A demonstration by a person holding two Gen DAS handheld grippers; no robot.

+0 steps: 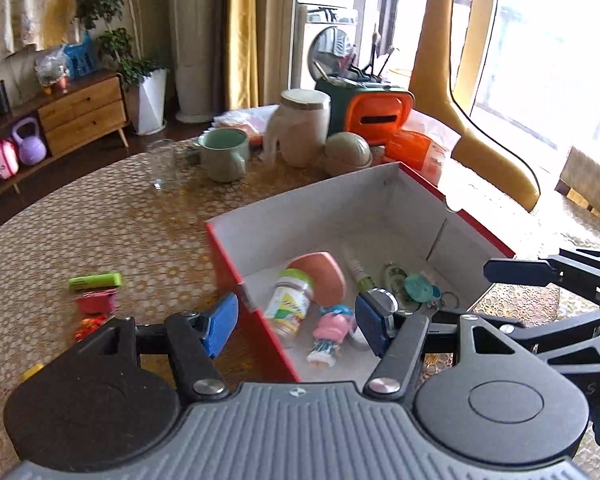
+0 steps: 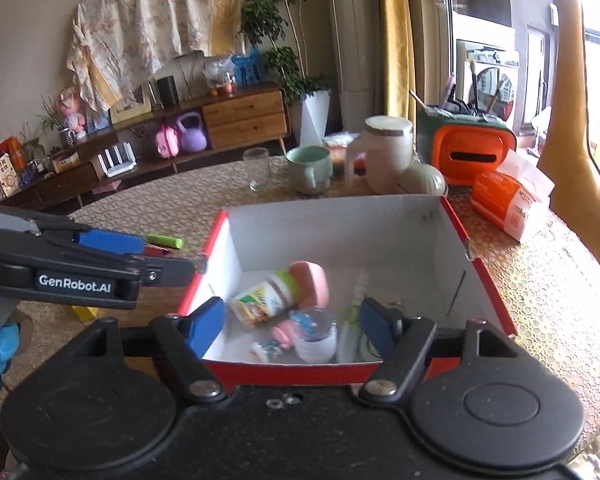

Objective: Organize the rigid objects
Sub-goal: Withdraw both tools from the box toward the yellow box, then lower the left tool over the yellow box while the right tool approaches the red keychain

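A red box with a white inside (image 1: 260, 220) (image 2: 456, 220) stands on the table. It holds a labelled pill bottle (image 1: 290, 304) (image 2: 262, 300), a pink heart-shaped piece (image 1: 324, 276) (image 2: 312, 280), a small doll (image 1: 330, 334), a snow globe (image 2: 316, 338), a green-and-white tube (image 2: 354, 320) and a teal keychain (image 1: 418, 286). My left gripper (image 1: 296, 328) (image 2: 160, 254) hangs open over the box's left wall, holding nothing. My right gripper (image 2: 292, 328) (image 1: 500, 296) is open above the box's near edge, empty too. Left of the box lie a green highlighter (image 1: 95, 280) (image 2: 164, 241) and a red piece (image 1: 96, 302).
Behind the box stand a glass (image 1: 163, 164), a green mug (image 1: 224, 152), a cream jug (image 1: 300, 128), a round green lid (image 1: 348, 152), an orange-and-green holder (image 1: 374, 114) and an orange packet (image 2: 508, 198). A yellow chair (image 1: 496, 152) is at the right. A yellow bit (image 1: 32, 372) lies near me.
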